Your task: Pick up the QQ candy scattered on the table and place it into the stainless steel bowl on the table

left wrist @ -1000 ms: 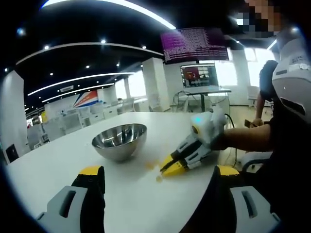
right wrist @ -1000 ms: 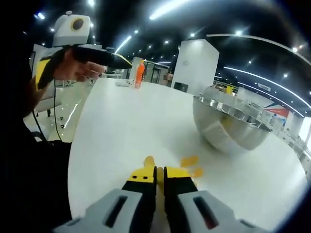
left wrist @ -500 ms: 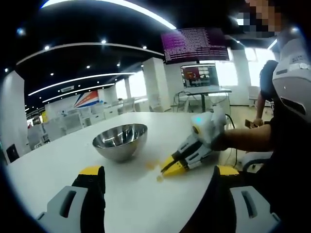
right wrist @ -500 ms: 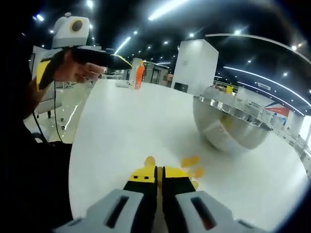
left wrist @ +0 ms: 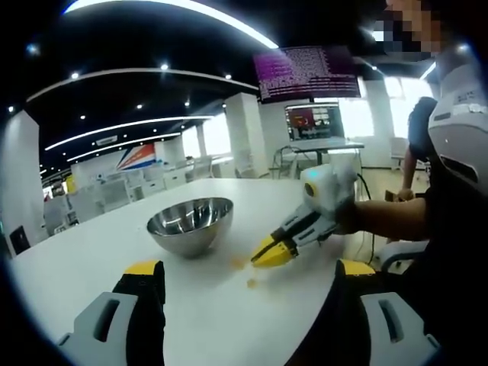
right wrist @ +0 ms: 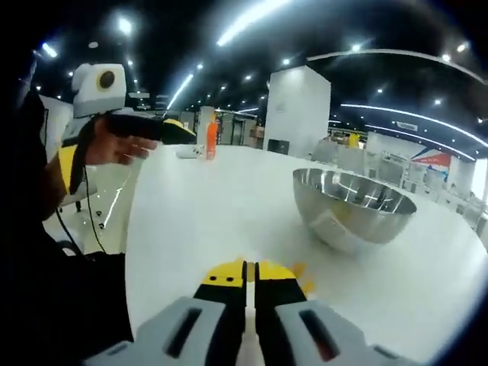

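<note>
The stainless steel bowl [left wrist: 189, 223] stands upright on the white table [left wrist: 91, 263]; it shows again in the right gripper view [right wrist: 353, 206]. Two orange QQ candies [left wrist: 252, 284] lie near its foot. My right gripper [right wrist: 250, 273] hangs a little above the table, shut on a QQ candy that shows as an orange sliver [right wrist: 250, 266] between the yellow tips. From the left gripper view the right gripper [left wrist: 268, 255] is right of the bowl. More candy [right wrist: 303, 276] lies beyond its right jaw. My left gripper [left wrist: 248, 278] is wide open, held back off the table edge.
An orange bottle [right wrist: 211, 139] stands at the table's far end. A person's hand holds the left gripper [right wrist: 171, 131] at the upper left of the right gripper view. Other desks, a monitor [left wrist: 311, 122] and a person stand behind the table.
The right gripper's jaws drew closer together on a candy and it has risen off the table, nearer the bowl's height. The left gripper has stayed put.
</note>
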The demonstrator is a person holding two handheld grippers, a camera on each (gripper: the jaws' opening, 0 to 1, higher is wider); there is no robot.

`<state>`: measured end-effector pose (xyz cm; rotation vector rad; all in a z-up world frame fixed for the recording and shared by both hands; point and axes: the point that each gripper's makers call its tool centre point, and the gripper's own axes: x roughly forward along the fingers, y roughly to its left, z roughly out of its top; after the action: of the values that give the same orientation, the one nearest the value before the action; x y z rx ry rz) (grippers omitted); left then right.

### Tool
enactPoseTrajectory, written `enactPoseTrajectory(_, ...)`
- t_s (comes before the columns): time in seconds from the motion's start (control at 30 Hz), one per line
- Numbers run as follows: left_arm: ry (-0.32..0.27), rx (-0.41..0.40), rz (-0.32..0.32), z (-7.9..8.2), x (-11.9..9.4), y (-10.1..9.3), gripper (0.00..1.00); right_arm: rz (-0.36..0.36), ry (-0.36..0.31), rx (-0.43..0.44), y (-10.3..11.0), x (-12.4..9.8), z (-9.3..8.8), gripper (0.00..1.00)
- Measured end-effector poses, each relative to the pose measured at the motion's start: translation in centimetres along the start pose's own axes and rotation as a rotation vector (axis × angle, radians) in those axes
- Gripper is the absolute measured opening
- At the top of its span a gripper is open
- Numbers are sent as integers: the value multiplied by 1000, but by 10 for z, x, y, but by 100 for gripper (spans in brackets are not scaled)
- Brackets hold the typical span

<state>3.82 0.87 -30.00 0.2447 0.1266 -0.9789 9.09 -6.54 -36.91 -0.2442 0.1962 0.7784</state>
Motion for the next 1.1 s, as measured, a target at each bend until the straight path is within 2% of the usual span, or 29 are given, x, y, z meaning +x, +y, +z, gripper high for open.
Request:
enactPoseTrajectory(0.5,6,5,6,-2,-1,1,92,-70,-122,-105,-17,-21,72,2)
enactPoseTrajectory(0.77,7,8,3,-1,-1,1,92,-140,-185,-135,-45,-27,114,3)
enactPoseTrajectory(0.93,10,11,4,-1,-1,1,92,-156,-231,-129,-63,-25,139,3)
enactPoseTrajectory(1.0,9,11,4,-1,0,0,92,-152,-240,-122,-69,-21,144,3)
enactPoseTrajectory(1.1,12,17,4,-1,1,0,92,-155,-235,-119,-81,-7,141,3)
